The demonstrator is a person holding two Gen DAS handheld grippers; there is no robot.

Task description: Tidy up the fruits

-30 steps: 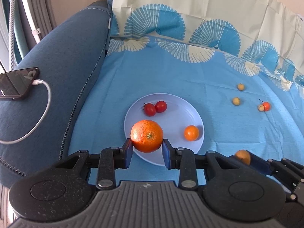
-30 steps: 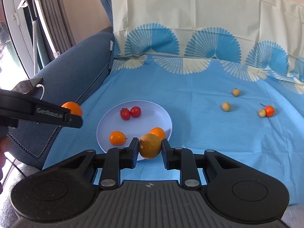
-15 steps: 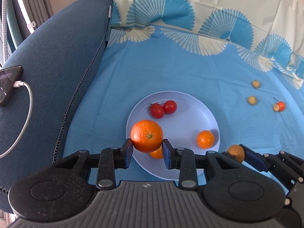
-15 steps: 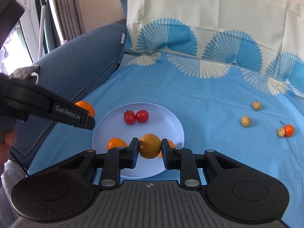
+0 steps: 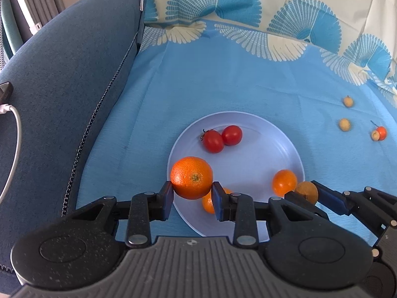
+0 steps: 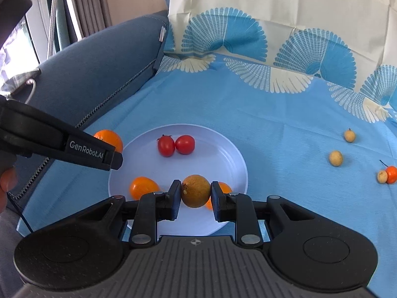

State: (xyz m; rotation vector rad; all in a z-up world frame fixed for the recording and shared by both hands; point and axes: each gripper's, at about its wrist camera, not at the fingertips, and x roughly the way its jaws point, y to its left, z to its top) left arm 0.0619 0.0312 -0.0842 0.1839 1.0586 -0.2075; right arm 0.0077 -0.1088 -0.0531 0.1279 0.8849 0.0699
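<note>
My left gripper (image 5: 191, 193) is shut on a large orange (image 5: 191, 177) and holds it above the near left rim of a pale blue plate (image 5: 250, 154). My right gripper (image 6: 194, 193) is shut on a brown round fruit (image 6: 195, 190) above the plate's (image 6: 223, 149) near right part. On the plate lie two red tomatoes (image 5: 220, 137) and two small oranges (image 5: 284, 182). The right gripper with the brown fruit (image 5: 307, 191) shows at the right in the left wrist view. The left gripper's finger (image 6: 74, 146) and its orange (image 6: 110, 139) show at the left in the right wrist view.
Two small yellow fruits (image 6: 335, 158) and a red-and-yellow pair (image 6: 387, 175) lie loose on the blue cloth (image 6: 273, 129) to the right. A dark blue sofa arm (image 5: 62, 87) rises on the left, with a phone and white cable (image 5: 12, 124) on it.
Both grippers have moved forward over the plate with their fruits still held. The plate now sits closer under both of them.
</note>
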